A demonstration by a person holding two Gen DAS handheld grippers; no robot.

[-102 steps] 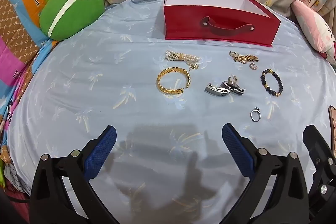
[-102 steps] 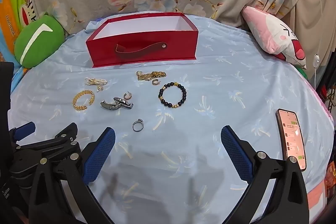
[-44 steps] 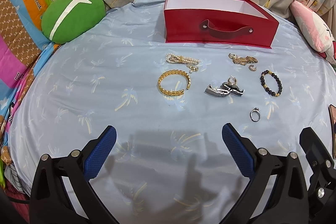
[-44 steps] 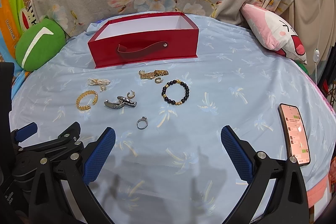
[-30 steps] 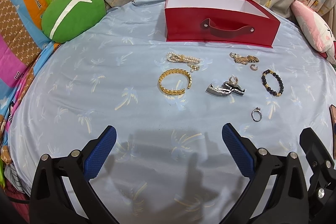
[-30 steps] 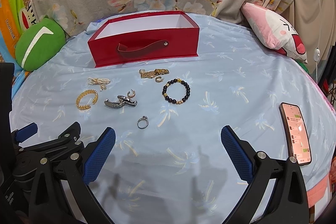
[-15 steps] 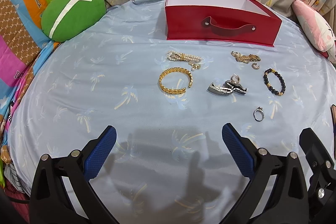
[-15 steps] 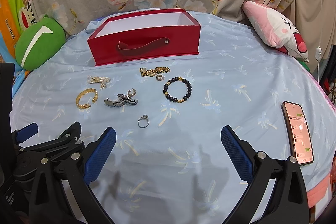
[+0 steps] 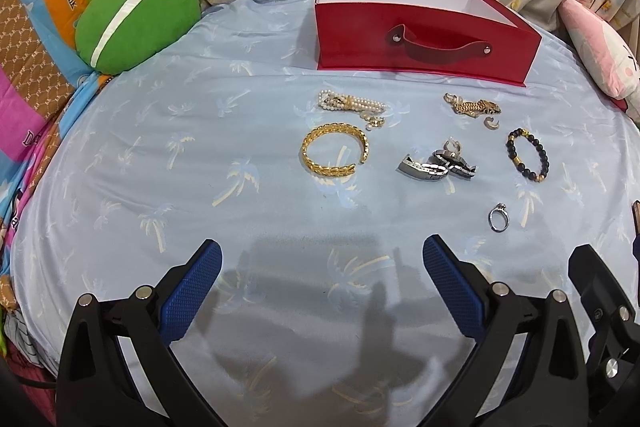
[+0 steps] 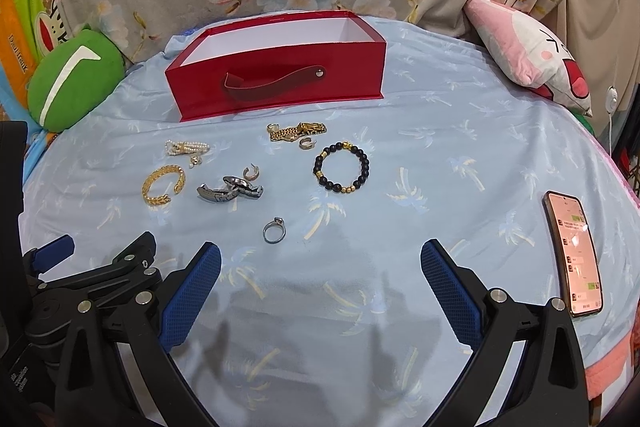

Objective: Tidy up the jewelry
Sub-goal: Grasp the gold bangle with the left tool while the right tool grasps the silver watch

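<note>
An open red box (image 9: 424, 39) (image 10: 276, 83) with a strap handle stands at the back of a light blue sheet. In front of it lie a pearl bracelet (image 9: 352, 103) (image 10: 186, 147), a gold cuff (image 9: 334, 155) (image 10: 164, 185), a silver watch (image 9: 438, 165) (image 10: 230, 191), a gold chain (image 9: 472, 105) (image 10: 296, 131), a black bead bracelet (image 9: 526, 159) (image 10: 341, 166) and a silver ring (image 9: 497, 217) (image 10: 274, 229). My left gripper (image 9: 322, 287) and right gripper (image 10: 320, 285) are open and empty, held above the sheet short of the jewelry.
A green cushion (image 9: 136, 15) (image 10: 72, 83) lies at the back left. A pink plush pillow (image 10: 528, 55) lies at the back right. A phone (image 10: 573, 253) with a lit screen lies near the sheet's right edge. A floral fabric hangs behind.
Both views have crept slightly forward and down; the jewelry and box sit a little lower in frame. Nothing on the sheet has moved. Both grippers stay open.
</note>
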